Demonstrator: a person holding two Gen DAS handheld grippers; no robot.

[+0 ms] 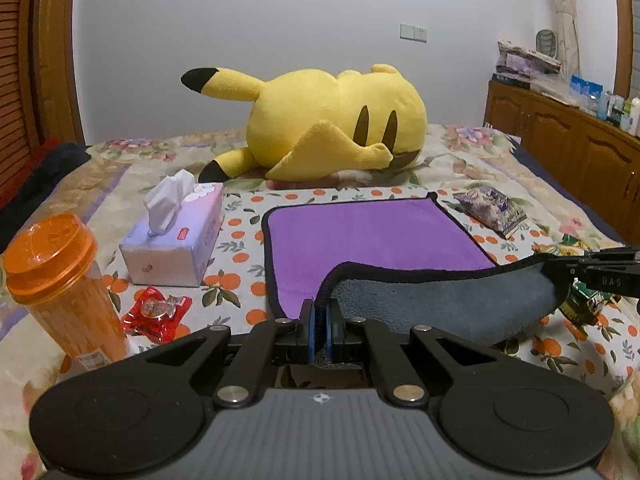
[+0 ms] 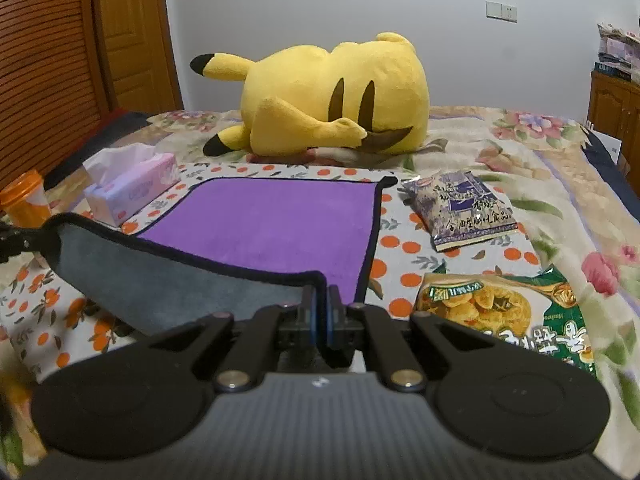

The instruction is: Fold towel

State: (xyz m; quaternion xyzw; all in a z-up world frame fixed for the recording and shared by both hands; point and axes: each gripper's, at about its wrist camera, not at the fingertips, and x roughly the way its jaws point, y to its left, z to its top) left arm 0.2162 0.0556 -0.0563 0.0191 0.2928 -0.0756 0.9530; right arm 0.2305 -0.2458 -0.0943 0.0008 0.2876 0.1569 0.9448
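A purple towel (image 1: pixel 372 236) with a black hem and a grey underside lies on the orange-print cloth on the bed; it also shows in the right wrist view (image 2: pixel 272 224). Its near edge is lifted and turned over, so the grey underside (image 1: pixel 440 300) faces me. My left gripper (image 1: pixel 320 312) is shut on the towel's near left corner. My right gripper (image 2: pixel 321 298) is shut on the near right corner. The right gripper also shows at the right edge of the left wrist view (image 1: pixel 560 276), and the left gripper at the left edge of the right wrist view (image 2: pixel 40 240).
A yellow plush toy (image 1: pixel 332 124) lies behind the towel. A tissue box (image 1: pixel 176 236), an orange tumbler (image 1: pixel 60 288) and a red wrapper (image 1: pixel 156 312) are to the left. A purple snack bag (image 2: pixel 460 212) and a green snack bag (image 2: pixel 504 312) lie to the right. A wooden cabinet (image 1: pixel 568 140) stands far right.
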